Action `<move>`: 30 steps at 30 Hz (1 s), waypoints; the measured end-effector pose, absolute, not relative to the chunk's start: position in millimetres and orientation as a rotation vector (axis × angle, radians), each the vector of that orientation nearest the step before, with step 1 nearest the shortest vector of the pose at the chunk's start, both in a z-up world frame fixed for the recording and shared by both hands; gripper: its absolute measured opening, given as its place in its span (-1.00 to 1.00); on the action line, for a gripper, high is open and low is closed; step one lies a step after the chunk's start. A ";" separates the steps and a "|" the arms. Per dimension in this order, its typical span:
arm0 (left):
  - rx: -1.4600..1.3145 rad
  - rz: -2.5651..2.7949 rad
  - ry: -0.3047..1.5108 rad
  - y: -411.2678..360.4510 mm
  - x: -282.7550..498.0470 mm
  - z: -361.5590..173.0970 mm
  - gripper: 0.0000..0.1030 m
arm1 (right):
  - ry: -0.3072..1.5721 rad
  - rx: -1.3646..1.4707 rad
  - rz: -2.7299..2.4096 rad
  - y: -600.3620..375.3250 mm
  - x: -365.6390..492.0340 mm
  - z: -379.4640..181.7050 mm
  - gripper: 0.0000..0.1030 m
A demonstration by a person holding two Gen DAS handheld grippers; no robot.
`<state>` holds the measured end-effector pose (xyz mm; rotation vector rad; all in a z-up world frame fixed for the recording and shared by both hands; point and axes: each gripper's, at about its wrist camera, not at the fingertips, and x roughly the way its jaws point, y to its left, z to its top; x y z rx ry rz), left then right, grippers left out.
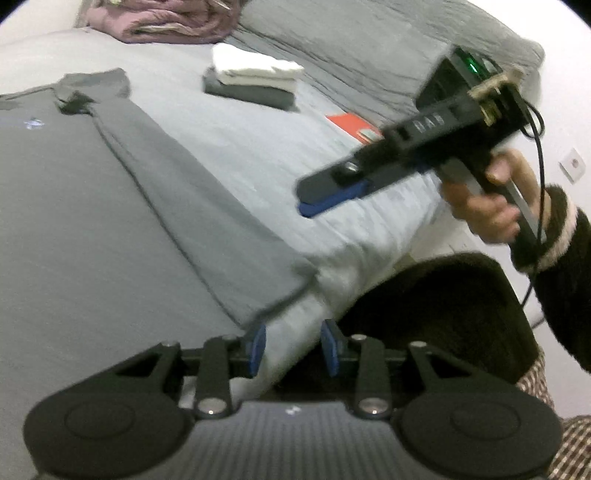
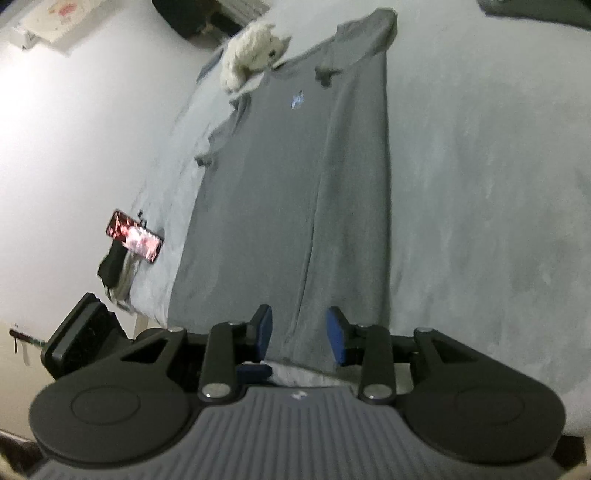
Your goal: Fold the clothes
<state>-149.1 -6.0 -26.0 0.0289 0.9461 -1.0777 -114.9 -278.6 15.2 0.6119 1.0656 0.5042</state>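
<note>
Left gripper (image 1: 293,347): jaws apart, nothing between them, poised above the bed (image 1: 240,147) edge just off the grey T-shirt (image 1: 92,206) hem corner. Right gripper (image 2: 299,338): jaws apart, empty, over the shirt's hem. T-shirt lay flat lengthwise on the bed, one side folded inward along its length. Stack of folded clothes (image 1: 255,79) sat further up the bed; white fluffy item (image 2: 251,51) touched the shirt's shoulder.

One grey T-shirt (image 2: 295,206) lies spread out, two folded garments (image 1: 255,79) sit stacked (white on dark grey), plus one purple bundle (image 1: 162,18), one phone (image 2: 135,236), one fluffy white toy (image 2: 251,51).
</note>
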 end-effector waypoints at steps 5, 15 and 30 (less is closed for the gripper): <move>-0.008 -0.999 0.918 0.9 -120.2 -23.2 -0.34 | 1.037 0.587 0.427 -281.0 -98.3 11.0 -0.28; -0.071 -0.937 0.820 -37.7 -55.4 -37.5 -0.53 | 0.858 0.477 0.275 -271.8 -40.6 -6.4 -0.28; -0.068 -1.218 0.953 -31.1 -53.9 -69.2 -0.56 | 0.805 0.236 0.298 -255.1 -21.6 -32.6 -0.44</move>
